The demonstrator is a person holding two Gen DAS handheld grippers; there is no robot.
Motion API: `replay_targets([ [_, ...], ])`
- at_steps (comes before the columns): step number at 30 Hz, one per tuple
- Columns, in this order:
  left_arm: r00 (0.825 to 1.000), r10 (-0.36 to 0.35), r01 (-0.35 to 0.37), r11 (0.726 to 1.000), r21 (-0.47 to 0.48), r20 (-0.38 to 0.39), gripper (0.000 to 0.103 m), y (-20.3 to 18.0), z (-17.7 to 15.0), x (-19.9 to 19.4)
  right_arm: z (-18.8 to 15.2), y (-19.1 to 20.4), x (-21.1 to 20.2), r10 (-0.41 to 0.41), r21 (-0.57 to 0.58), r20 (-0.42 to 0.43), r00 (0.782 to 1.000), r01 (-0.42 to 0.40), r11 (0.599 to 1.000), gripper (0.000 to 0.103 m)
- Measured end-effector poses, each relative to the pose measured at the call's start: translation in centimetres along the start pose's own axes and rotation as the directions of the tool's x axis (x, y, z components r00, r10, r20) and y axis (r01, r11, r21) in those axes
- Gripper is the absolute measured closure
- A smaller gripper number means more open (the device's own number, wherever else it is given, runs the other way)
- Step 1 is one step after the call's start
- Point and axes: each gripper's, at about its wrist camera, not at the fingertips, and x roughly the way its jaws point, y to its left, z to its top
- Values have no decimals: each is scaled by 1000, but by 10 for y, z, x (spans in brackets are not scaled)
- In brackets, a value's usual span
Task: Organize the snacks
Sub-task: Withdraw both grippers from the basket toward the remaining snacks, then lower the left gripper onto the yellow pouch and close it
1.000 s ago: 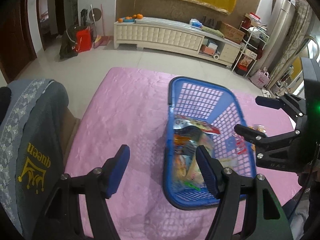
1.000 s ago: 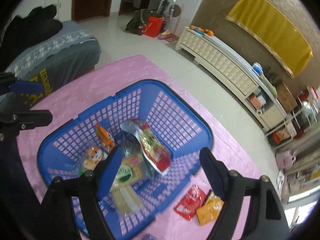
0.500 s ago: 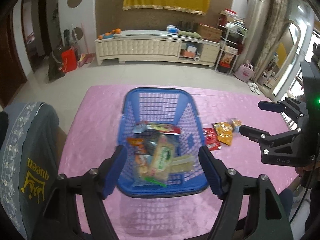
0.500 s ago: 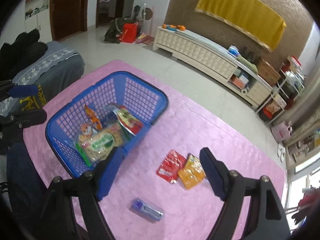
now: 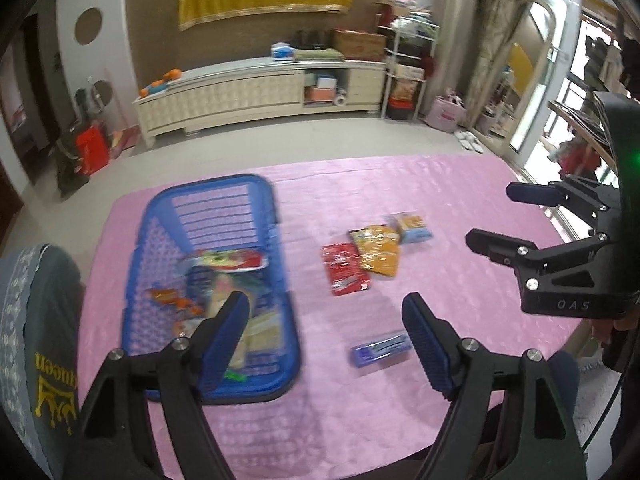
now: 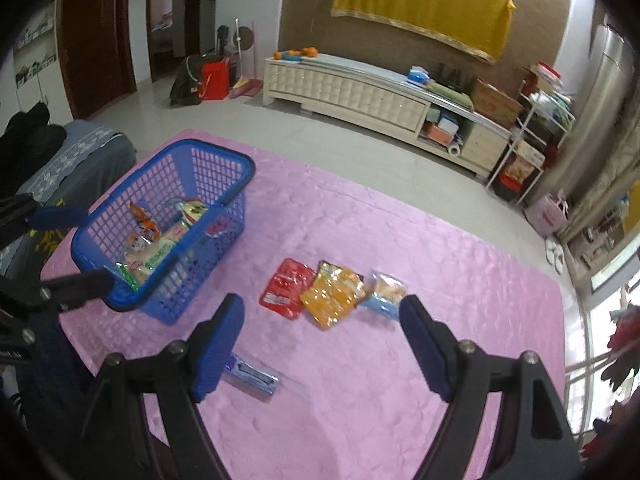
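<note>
The surface (image 6: 420, 368) is covered by a pink embossed cloth. A blue perforated plastic basket (image 6: 224, 164) stands on its left part and holds several snack packets, among them a green-and-white packet (image 6: 154, 256) and an orange packet (image 6: 140, 216). In the left wrist view the same basket (image 5: 168, 216) appears blurred, with a red-edged foil packet (image 5: 232, 260) lying across its contents. Four packets lie flat on the cloth, well apart from the basket. A red foil packet (image 6: 286, 292) lies nearest the basket; an orange-yellow packet (image 6: 334, 300) lies just beside it, touching or slightly overlapping its edge; a clear packet with a pale blue end (image 6: 384, 294) lies at the far side of the orange-yellow packet. A narrow blue wrapped bar (image 6: 252, 376) lies alone, nearer the camera, partly hidden behind one finger of the right tongs (image 6: 322, 346). The right tongs are held above the surface with their blue-padded fingers spread wide and nothing between them. The left tongs (image 5: 326, 338) are likewise spread wide and hold nothing; one finger overlaps the near end of the basket in view, the other sits next to the blue wrapped bar (image 5: 380, 354). A grey fabric-covered chair back (image 5: 36, 344) with a yellow crown print stands at the left edge of the surface.
</note>
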Motion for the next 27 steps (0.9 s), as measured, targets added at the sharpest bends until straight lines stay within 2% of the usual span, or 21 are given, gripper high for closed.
replay_targets([
  [3, 1000, -14, 14, 1000, 15, -3, 26, -18, 9, 10, -5, -22, -2, 31, 72, 20, 999, -32, 997, 20],
  [10, 999, -8, 11, 998, 62, -40, 26, -50, 26, 42, -18, -68, 13, 10, 183, 16, 1000, -13, 983, 20],
  [19, 992, -9, 15, 999, 44, -130, 26, -72, 48, 111, -32, -103, 70, 35, 239, -48, 998, -22, 971, 20],
  [24, 988, 6, -1, 1000, 28, -157, 26, -77, 52, 146, -33, -117, 97, -25, 249, -62, 998, 40, 968, 20],
  [27, 981, 6, 0, 999, 34, -192, 26, -77, 53, 165, -37, -129, 112, -14, 285, -70, 997, 33, 958, 20],
])
